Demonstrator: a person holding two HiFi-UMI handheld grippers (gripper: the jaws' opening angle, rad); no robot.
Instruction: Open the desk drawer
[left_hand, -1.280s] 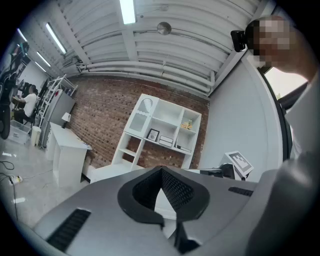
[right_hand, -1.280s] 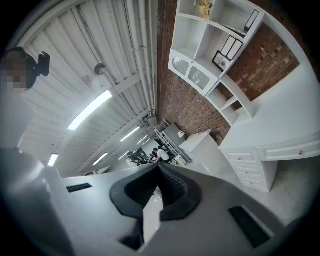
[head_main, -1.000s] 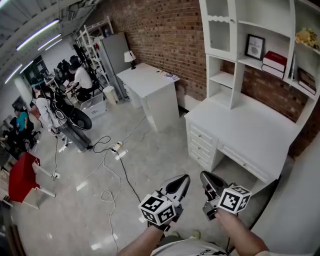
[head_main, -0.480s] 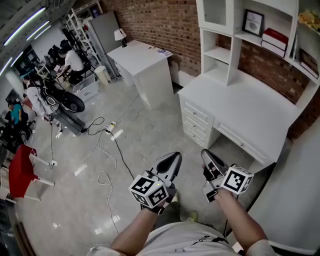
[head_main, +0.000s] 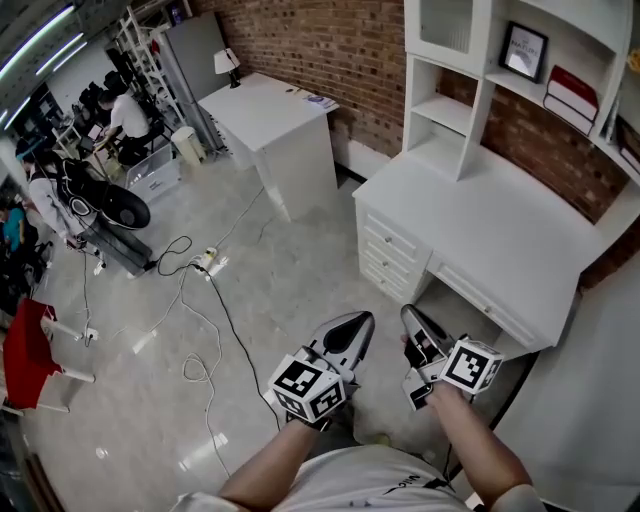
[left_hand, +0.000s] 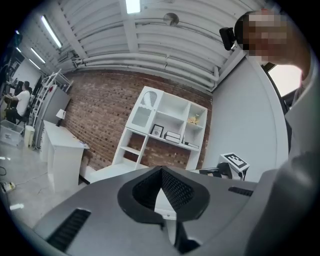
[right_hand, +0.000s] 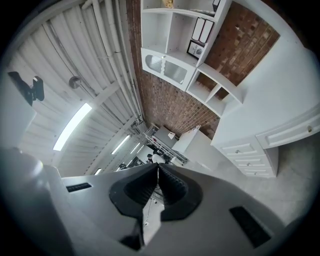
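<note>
white panelled desk (head_main: 490, 222) | rough brick wall (head_main: 330, 40) | glossy floor (head_main: 285, 285)

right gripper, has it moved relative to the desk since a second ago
Yes: the right gripper has come nearer the white desk, toward its long drawer.

Bright, even indoor light from ceiling tubes (right_hand: 74, 126). Glossy floor (head_main: 130, 400) has soft glare patches. Shadows faint, darkest under the desk (head_main: 490, 220). Strong fisheye bending in all views. Gripper views have black round vignetting at the corners. Close-up jaws slightly soft, background fairly sharp.
</note>
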